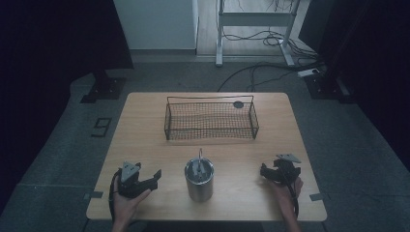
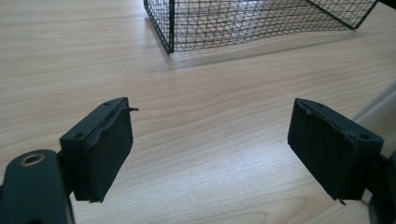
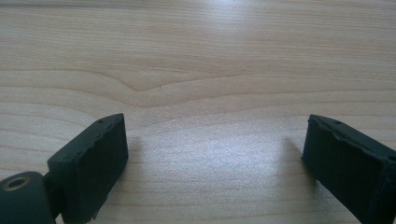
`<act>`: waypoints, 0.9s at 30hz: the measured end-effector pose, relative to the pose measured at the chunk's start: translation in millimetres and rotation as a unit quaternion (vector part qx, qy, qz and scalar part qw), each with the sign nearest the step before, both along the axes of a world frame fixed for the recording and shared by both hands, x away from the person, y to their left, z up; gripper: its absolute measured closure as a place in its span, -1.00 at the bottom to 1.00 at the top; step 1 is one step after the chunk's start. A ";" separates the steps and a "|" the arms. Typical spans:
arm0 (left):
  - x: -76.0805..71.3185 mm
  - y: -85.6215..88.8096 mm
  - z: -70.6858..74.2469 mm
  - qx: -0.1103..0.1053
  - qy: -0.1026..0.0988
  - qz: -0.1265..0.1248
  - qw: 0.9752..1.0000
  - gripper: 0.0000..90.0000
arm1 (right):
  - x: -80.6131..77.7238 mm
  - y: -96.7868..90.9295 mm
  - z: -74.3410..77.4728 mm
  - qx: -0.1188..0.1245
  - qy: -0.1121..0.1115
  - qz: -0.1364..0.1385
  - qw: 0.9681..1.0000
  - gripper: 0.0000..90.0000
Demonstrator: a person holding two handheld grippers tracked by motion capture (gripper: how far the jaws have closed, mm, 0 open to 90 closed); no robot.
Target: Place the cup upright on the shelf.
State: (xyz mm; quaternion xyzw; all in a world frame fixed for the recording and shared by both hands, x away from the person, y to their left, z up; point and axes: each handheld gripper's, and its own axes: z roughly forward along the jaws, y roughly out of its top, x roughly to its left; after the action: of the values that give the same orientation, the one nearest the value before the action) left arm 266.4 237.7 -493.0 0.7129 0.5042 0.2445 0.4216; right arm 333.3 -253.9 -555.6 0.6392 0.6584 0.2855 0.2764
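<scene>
A steel cylindrical holder [image 1: 198, 180] stands upright near the table's front middle, with utensils inside and one thin handle [image 1: 200, 154] sticking up. A black wire basket [image 1: 211, 119] sits at the back middle of the wooden table [image 1: 145, 140]; its near corner shows in the left gripper view [image 2: 170, 28]. My left gripper [image 1: 155, 177] rests on the table left of the holder, open, with bare wood between its pads [image 2: 105, 144]. My right gripper [image 1: 265, 172] rests right of the holder, open, over bare wood [image 3: 210, 154].
A small dark round disc [image 1: 238, 104] lies behind the basket's right end. Beyond the table stand a white desk frame [image 1: 254, 21] with cables on the floor and dark stands at both sides. A pale edge [image 2: 378, 105] crosses the right of the left gripper view.
</scene>
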 end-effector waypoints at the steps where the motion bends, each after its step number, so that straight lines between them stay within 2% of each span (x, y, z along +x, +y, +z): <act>1: -0.8 -0.6 1.1 0.001 -0.001 -0.002 1.000 -0.68 | 0.0 0.0 0.0 0.000 0.000 0.000 1.000 -0.85; 14: -15.0 -10.3 21.0 -0.011 -0.024 -0.026 0.999 -0.70 | -0.2 0.1 0.1 0.000 -0.001 0.001 1.000 -0.83; 27: -26.5 -21.4 33.8 -0.019 -0.033 -0.057 0.998 -0.71 | -0.5 0.3 0.2 0.000 -0.002 0.001 1.000 -0.81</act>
State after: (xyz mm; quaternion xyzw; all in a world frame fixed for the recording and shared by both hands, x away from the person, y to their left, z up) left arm 239.9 216.3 -459.2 0.7239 0.4532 0.2334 0.4649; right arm 332.8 -253.6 -555.4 0.6376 0.6586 0.2877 0.2773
